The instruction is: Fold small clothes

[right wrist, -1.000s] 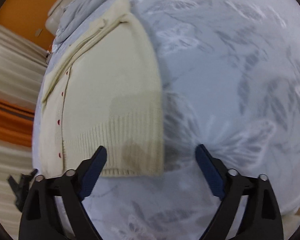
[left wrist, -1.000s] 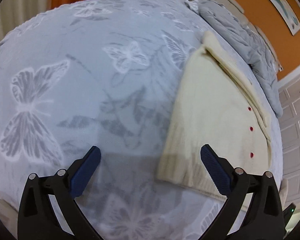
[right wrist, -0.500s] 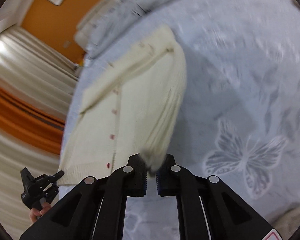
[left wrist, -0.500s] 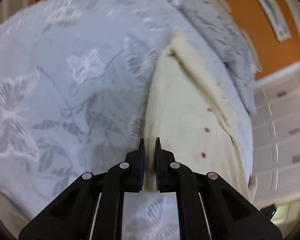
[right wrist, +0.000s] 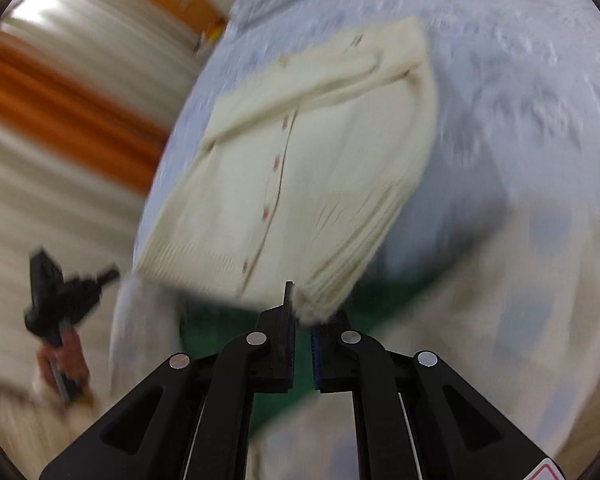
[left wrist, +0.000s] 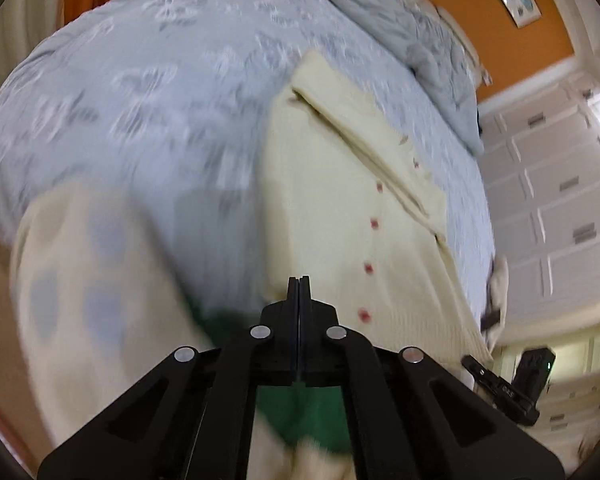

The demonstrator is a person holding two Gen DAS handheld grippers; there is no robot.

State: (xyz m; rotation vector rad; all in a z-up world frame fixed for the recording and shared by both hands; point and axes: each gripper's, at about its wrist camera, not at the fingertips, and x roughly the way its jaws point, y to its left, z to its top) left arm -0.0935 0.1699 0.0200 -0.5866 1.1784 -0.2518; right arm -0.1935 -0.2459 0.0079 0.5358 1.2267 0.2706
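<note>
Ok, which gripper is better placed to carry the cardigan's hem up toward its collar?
Right, probably. The right gripper visibly pinches the cardigan at its thick hem corner, lifted off the bedspread. The left gripper is shut at the hem, but whether it grips fabric is unclear.

Right gripper point(right wrist: 301, 322) pinching cardigan hem corner

Fingers are sitting nearly closed, with a narrow gap showing lower down between the blue pads point(right wrist: 315, 354), and the folded corner of the cream cardigan point(right wrist: 340, 152) is bunching at their tips. The cardigan is lying over the pale blue butterfly-print bedspread point(right wrist: 520, 80) with its red buttons point(right wrist: 277, 162) running down the placket (frame is motion-blurred, detail soft). The left gripper point(right wrist: 66, 294) is showing at far left against cream and orange curtains point(right wrist: 60, 96). Green fabric point(right wrist: 220, 336) is sitting just below the hem.
</note>
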